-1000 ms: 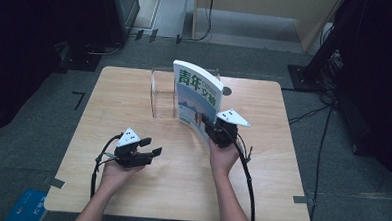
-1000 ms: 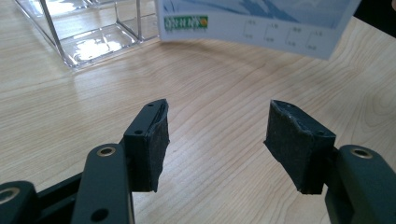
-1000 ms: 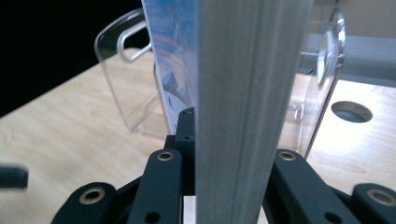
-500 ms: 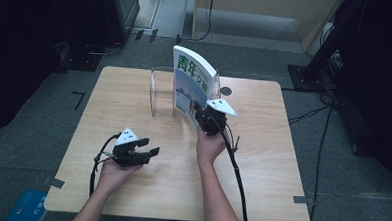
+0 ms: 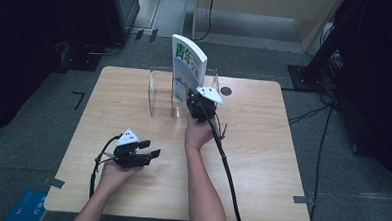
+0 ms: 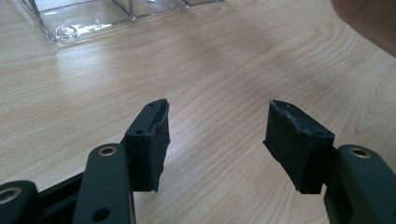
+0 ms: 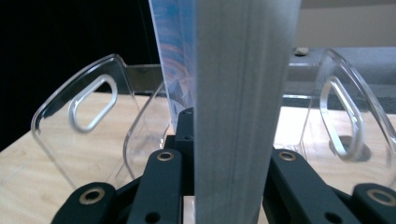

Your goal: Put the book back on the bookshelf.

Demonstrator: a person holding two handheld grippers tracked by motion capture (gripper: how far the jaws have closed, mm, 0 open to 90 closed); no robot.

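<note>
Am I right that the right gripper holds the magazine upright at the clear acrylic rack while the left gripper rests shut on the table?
Not quite: the left gripper is open, its jaws apart over bare wood, as the left gripper view shows. The right gripper does hold the magazine upright at the clear acrylic rack.

Dim dark surroundings, lit tabletop, soft close-up blur

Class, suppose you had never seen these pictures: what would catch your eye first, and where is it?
First, the tall book with green characters, held upright near the table's far edge by the right gripper, shut on its lower part. It stands at the clear acrylic rack, whose dividers flank it in the right gripper view. Nearer the person, the left gripper hovers open over bare wooden table.
</note>
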